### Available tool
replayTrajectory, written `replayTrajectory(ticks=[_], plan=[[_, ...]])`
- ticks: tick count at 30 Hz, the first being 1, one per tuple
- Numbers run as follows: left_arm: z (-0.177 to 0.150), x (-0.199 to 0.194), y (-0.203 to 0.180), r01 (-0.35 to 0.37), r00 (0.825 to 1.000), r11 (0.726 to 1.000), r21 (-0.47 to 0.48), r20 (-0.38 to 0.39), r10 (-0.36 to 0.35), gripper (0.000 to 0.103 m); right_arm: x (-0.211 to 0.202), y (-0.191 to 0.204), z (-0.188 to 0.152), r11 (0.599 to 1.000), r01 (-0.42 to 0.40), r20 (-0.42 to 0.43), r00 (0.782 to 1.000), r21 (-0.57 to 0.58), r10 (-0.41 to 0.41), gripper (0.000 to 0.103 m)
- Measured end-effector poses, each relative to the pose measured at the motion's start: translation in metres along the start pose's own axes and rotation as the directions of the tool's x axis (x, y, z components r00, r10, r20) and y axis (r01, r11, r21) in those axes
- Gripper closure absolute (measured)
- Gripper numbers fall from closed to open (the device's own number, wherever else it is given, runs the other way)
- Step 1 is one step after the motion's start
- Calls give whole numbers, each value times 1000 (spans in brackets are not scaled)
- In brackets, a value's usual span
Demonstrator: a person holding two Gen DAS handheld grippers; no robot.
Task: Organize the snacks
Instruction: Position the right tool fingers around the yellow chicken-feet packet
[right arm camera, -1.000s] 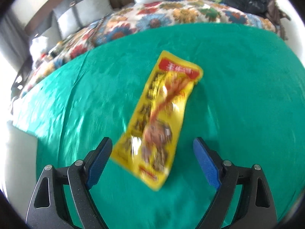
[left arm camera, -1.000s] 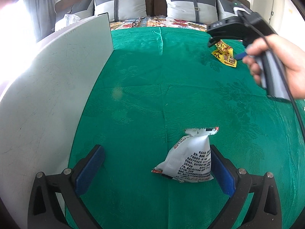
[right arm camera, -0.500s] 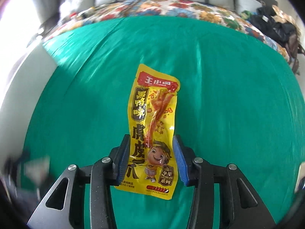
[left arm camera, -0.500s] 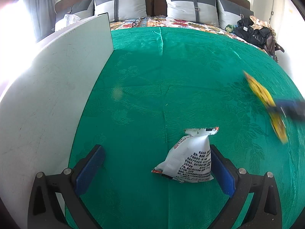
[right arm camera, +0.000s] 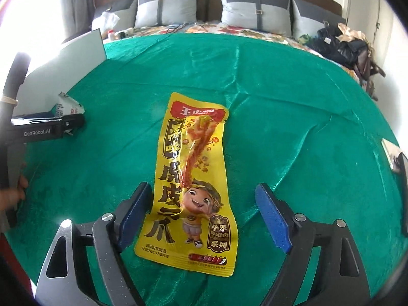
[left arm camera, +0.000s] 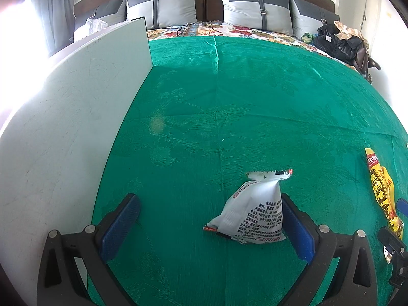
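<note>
Yellow snack packet (right arm camera: 193, 186) flat on green cloth (right arm camera: 293, 117) between opening, empty right hand-held gripper (right arm camera: 204, 219) pads

a bed (left arm camera: 255, 117) spread with a creased green cloth (right arm camera: 280, 97) carries the snacks, with grey pillows (left arm camera: 255, 10) lined along its headboard. a yellow snack packet (right arm camera: 193, 178) lies flat on the cloth between the right gripper's blue fingers (right arm camera: 272, 216), nearer the left one. a white snack bag (left arm camera: 252, 214) sits on the cloth against the left gripper's right finger (left arm camera: 295, 229), and a white board (left arm camera: 63, 132) lies past the other finger.
</note>
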State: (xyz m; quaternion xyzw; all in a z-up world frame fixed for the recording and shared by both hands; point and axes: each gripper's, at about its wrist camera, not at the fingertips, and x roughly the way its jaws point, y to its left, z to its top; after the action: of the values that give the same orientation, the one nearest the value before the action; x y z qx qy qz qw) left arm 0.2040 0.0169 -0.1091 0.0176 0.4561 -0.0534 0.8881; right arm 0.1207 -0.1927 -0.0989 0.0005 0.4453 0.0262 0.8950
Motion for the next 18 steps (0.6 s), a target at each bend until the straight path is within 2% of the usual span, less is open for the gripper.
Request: replayTrajectory(ticks=[18], plan=[[0,0,-1,0,1000,1000,0,0,0,0,1,-2,0,1000,-1,2,1000,0,1,17]])
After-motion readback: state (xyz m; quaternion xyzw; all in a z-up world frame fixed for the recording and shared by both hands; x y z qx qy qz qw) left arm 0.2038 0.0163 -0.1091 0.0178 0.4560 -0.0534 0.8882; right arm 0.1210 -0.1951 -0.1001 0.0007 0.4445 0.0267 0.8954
